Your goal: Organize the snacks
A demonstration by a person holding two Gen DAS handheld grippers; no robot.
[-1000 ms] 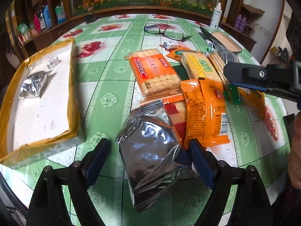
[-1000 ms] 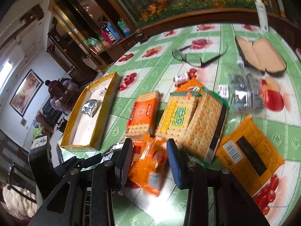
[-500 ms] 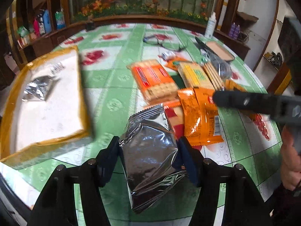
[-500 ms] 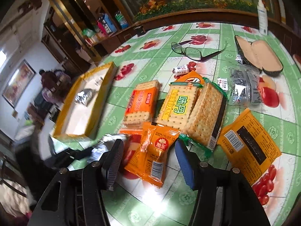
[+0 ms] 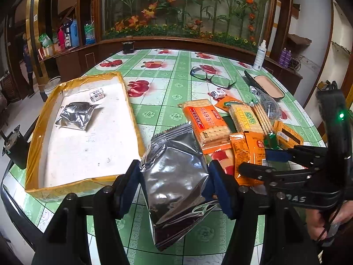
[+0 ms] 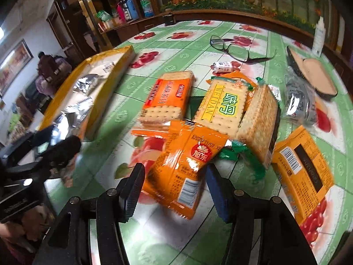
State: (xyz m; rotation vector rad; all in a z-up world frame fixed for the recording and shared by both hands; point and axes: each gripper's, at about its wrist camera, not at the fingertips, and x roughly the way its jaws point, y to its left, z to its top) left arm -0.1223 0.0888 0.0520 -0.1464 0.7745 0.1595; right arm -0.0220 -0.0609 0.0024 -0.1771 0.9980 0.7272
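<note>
My left gripper (image 5: 174, 182) is clamped on the silver foil packet (image 5: 175, 183), both blue pads pressed into its crumpled sides, so the packet sits squarely between the fingers with its crimped top edge pointing far and its lower end hanging toward me. It is held just right of the near corner of the yellow-rimmed tray (image 5: 132, 119), which lies on the left of the surface (image 5: 167, 101) with a smaller silver pouch (image 5: 76, 116) and a small white wrapped sweet (image 5: 96, 95) in it.

My right gripper (image 6: 175, 190) has just been opening, and the orange snack packet (image 6: 185, 167) now lies between its fingers (barcode end nearest me); the left pad looks to be just touching the wrapper, the right pad stands a little clear, so I count it as parted and not gripping. Beyond that packet, farther off, are the orange cracker pack (image 6: 167, 99) on the left and the yellow-labelled cracker pack (image 6: 225, 108) beside it on the right, with a flat orange sachet (image 6: 302, 170) on the near right.
</note>
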